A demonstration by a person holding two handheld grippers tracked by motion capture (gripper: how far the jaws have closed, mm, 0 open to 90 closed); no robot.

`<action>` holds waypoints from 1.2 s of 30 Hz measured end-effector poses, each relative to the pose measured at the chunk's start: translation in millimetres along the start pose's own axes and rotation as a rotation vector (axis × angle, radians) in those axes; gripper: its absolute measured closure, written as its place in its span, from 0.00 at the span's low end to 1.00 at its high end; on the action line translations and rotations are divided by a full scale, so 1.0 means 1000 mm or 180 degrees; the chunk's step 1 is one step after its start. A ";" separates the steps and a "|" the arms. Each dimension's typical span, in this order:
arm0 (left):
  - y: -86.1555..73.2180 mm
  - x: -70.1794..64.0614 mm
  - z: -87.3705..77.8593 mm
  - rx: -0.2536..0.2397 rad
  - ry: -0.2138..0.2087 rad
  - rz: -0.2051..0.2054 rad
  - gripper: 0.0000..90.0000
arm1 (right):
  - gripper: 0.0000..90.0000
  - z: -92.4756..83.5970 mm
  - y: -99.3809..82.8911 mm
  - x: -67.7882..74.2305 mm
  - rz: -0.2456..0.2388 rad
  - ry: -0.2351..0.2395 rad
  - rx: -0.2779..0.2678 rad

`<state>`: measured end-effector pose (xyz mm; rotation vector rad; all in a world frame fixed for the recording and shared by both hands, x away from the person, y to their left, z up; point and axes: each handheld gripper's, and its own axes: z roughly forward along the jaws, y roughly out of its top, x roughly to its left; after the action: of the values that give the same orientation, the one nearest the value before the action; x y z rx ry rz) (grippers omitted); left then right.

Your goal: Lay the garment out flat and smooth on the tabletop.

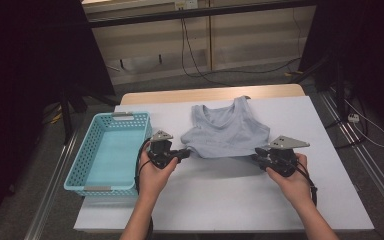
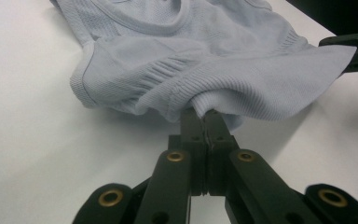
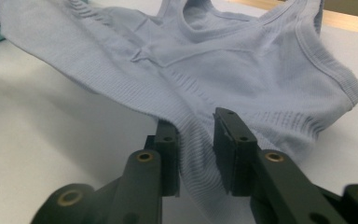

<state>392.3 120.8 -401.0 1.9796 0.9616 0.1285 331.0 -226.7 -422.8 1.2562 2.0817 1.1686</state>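
We find no text, label, brand, number or sign that can be read in any of the three views. The grey top [image 1: 227, 127] bears no print or tag that we can see. The blue basket [image 1: 111, 152] at the left of the high view has two pale strips on its rim, and we cannot tell whether anything is written on them.
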 end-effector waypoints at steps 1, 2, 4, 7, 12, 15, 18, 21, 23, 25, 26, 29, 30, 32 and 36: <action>0.000 0.000 0.000 -0.0004 0.0002 -0.0004 1.00 | 0.75 0.001 -0.001 0.000 -0.0014 -0.0018 0.0013; 0.000 0.000 0.001 -0.0005 -0.0001 -0.0009 1.00 | 0.73 0.001 -0.002 0.001 -0.0009 -0.0029 0.0036; 0.001 0.000 0.001 -0.0006 -0.0007 -0.0010 1.00 | 0.70 0.003 -0.005 0.001 -0.0015 -0.0036 0.0068; 0.001 0.001 0.002 -0.0007 -0.0009 -0.0014 1.00 | 0.63 0.006 -0.010 0.000 0.0051 0.0004 0.0171; 0.003 0.002 0.002 -0.0025 -0.0016 -0.0032 1.00 | 0.55 0.008 -0.015 0.000 0.0006 -0.0018 0.0225; 0.003 0.002 0.002 -0.0029 -0.0016 -0.0024 1.00 | 0.51 0.009 -0.018 -0.001 0.0012 -0.0067 0.0287; 0.003 0.003 0.002 -0.0040 -0.0017 -0.0033 1.00 | 0.48 0.010 -0.021 -0.002 0.0017 -0.0103 0.0341; 0.004 0.005 0.002 -0.0053 -0.0016 -0.0051 1.00 | 0.48 0.010 -0.024 -0.004 0.0016 -0.0160 0.0399; 0.004 0.005 0.002 -0.0051 -0.0024 -0.0064 1.00 | 0.48 0.011 -0.026 -0.006 -0.0001 -0.0204 0.0437; 0.004 0.005 0.002 -0.0059 -0.0017 -0.0045 1.00 | 0.49 0.011 -0.027 -0.008 0.0031 -0.0227 0.0452; 0.005 0.005 0.002 -0.0056 -0.0018 -0.0045 1.00 | 0.50 0.010 -0.028 -0.010 0.0050 -0.0234 0.0458; 0.005 0.004 0.002 -0.0059 -0.0016 -0.0039 1.00 | 0.56 0.008 -0.029 -0.013 0.0099 -0.0278 0.0503; 0.005 0.004 0.003 -0.0059 -0.0011 -0.0036 1.00 | 0.56 0.008 -0.030 -0.014 0.0122 -0.0282 0.0498; 0.006 0.004 0.003 -0.0061 -0.0003 -0.0022 1.00 | 0.60 0.007 -0.030 -0.015 0.0154 -0.0288 0.0502; 0.007 0.003 0.003 -0.0067 0.0007 -0.0012 1.00 | 0.66 0.006 -0.031 -0.018 0.0185 -0.0312 0.0515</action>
<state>399.3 119.2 -398.4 1.9587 0.9615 0.1383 328.7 -246.9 -453.1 1.4267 2.1147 0.9576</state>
